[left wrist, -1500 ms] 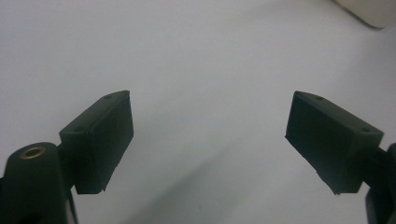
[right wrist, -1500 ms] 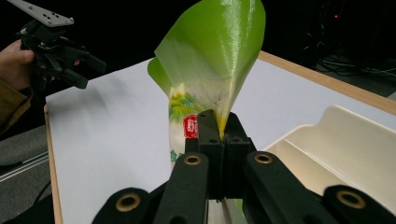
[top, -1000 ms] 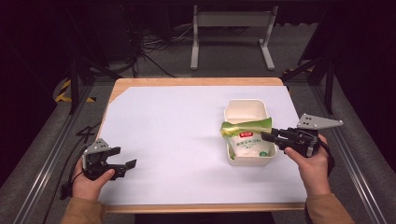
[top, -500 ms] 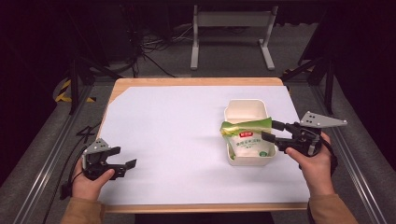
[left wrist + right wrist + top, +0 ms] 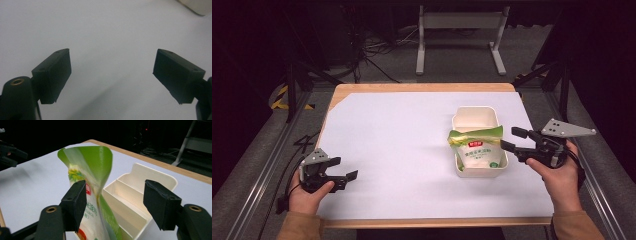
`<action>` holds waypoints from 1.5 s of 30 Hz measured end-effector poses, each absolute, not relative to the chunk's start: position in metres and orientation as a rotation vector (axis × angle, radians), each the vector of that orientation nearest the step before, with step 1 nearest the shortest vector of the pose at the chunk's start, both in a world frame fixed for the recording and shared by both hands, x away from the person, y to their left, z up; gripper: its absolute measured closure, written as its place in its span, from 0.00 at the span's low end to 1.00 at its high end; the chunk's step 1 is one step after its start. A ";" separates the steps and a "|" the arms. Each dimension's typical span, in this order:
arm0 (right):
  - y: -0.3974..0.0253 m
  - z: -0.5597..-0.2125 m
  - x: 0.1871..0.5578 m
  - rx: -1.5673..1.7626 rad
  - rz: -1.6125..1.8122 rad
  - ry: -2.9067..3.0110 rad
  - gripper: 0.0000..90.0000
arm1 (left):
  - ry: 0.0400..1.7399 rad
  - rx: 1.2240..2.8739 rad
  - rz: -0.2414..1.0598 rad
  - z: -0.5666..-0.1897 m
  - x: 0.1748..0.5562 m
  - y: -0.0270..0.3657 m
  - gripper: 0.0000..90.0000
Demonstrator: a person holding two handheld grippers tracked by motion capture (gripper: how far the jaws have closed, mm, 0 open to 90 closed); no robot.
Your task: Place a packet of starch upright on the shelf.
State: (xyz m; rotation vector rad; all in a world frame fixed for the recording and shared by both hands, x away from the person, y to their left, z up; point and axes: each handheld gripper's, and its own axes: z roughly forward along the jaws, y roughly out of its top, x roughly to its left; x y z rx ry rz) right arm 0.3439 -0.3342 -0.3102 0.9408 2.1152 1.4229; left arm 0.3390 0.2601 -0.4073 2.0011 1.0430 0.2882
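Right gripper (image 5: 511,139): held in the person's right hand (image 5: 559,170) just beside the right side of the cream plastic divided bin (image 5: 476,119); grey three-cornered plate on top.
Right jaws: spread wide apart, clamped on nothing. In the right gripper view (image 5: 113,203) the green and white snack pouch (image 5: 91,182) stands in the gap, close against the left-hand jaw; whether it touches that jaw I cannot tell. The right-hand jaw is well apart from it.
Green and white snack pouch (image 5: 477,146): sits in the near compartment of the bin, ahead of and between the right jaws, its green top edge curled and leaning away from them. A red label shows on its white face.
Cream plastic divided bin (image 5: 140,195): on the tabletop directly ahead of the right jaws; inner partitions show beyond the pouch, between the two jaws, and the far compartment looks bare.
Left gripper (image 5: 345,168): held in the person's left hand (image 5: 307,195) low over the near left of the tabletop, well apart from the bin.
Left jaws: wide apart, nothing between them; in the left gripper view (image 5: 111,75) bare white surface lies in the gap, and a cream corner of the bin sits far beyond the right-hand jaw.
White-covered wooden tabletop (image 5: 397,130): white sheet over the top, wood edge showing at the far and near sides.
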 end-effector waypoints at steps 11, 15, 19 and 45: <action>-0.365 -0.308 0.338 1.019 1.359 2.090 0.39 | 1.045 2.002 0.293 -0.407 0.339 0.260 0.17; -0.375 -0.310 0.338 1.053 1.334 2.091 0.38 | 1.044 2.003 0.293 -0.408 0.339 0.260 0.17; -0.380 -0.311 0.339 1.073 1.318 2.091 0.37 | 1.044 2.004 0.295 -0.408 0.339 0.260 0.17; -0.400 -0.360 0.348 1.160 1.186 2.136 0.31 | 1.055 2.004 0.286 -0.412 0.341 0.261 0.17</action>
